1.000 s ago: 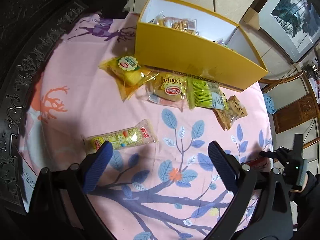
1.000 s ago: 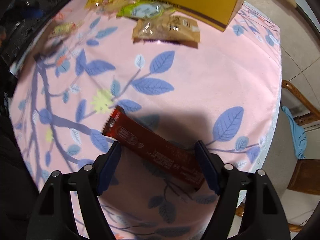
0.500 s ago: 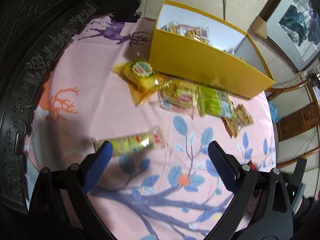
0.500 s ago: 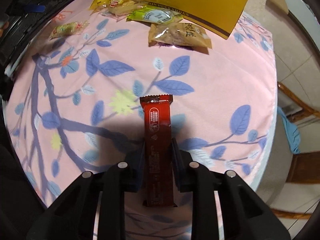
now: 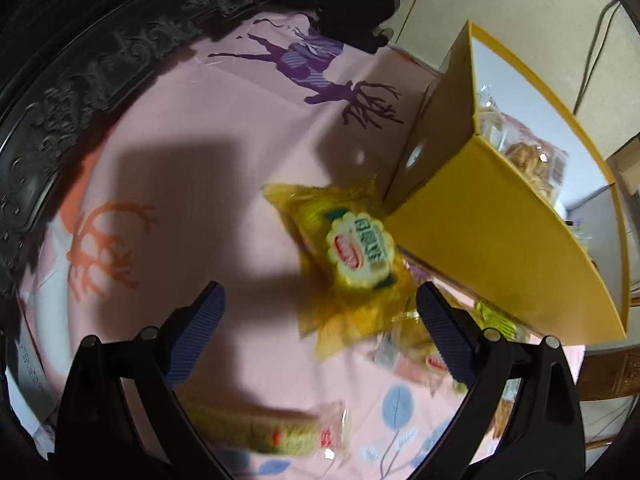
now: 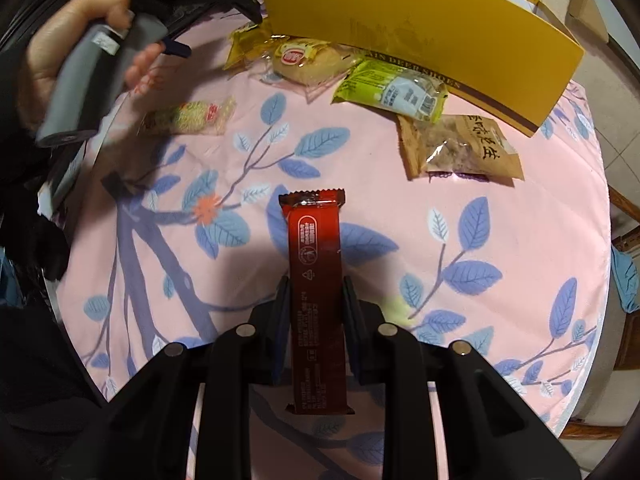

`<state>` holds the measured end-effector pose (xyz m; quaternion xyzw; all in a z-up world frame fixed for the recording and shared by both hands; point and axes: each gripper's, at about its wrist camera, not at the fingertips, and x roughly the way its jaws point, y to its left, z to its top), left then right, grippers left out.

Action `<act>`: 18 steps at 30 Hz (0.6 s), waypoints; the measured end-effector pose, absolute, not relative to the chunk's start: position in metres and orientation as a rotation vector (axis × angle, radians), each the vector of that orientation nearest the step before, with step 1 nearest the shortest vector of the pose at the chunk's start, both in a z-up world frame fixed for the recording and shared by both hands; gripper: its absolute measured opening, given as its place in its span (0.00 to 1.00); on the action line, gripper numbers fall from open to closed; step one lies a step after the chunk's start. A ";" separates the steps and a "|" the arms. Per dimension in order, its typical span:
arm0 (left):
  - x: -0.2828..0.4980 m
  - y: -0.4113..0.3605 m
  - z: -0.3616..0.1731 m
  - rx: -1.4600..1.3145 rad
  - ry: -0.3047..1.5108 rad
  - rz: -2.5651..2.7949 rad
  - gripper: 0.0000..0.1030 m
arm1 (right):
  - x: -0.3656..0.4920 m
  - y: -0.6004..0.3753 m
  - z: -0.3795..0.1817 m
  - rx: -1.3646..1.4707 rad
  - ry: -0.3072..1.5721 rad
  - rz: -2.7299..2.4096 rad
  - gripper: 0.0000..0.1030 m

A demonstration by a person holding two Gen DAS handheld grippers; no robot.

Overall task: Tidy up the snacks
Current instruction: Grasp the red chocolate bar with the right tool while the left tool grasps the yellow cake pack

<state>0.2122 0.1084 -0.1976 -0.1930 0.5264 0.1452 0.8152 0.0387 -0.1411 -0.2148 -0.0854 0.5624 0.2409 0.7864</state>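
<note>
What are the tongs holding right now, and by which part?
The right tongs are shut on the red snack bar, gripping its long sides near mid-length. The left tongs are open, holding nothing, near a yellow cake packet.

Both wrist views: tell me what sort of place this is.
Probably a home dining or living room: a round table under a pink leaf-print tablecloth, a carved dark wooden chair back, tiled floor, and a wooden chair alongside.

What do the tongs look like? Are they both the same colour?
Yes. Both the left tongs and right tongs have black plastic arms with round silver bolts and ribbed dark blue pads. The person's bare hand grips a grey handle.
</note>
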 end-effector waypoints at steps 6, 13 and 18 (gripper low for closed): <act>0.235 0.108 -0.215 -0.380 1.153 0.344 0.95 | 0.053 -0.143 -0.215 -0.131 1.234 0.494 0.24; 0.242 0.107 -0.221 -0.311 1.122 0.344 0.48 | 0.061 -0.147 -0.211 -0.091 1.237 0.491 0.24; 0.231 0.105 -0.219 -0.287 1.106 0.299 0.37 | 0.068 -0.141 -0.208 -0.100 1.232 0.503 0.24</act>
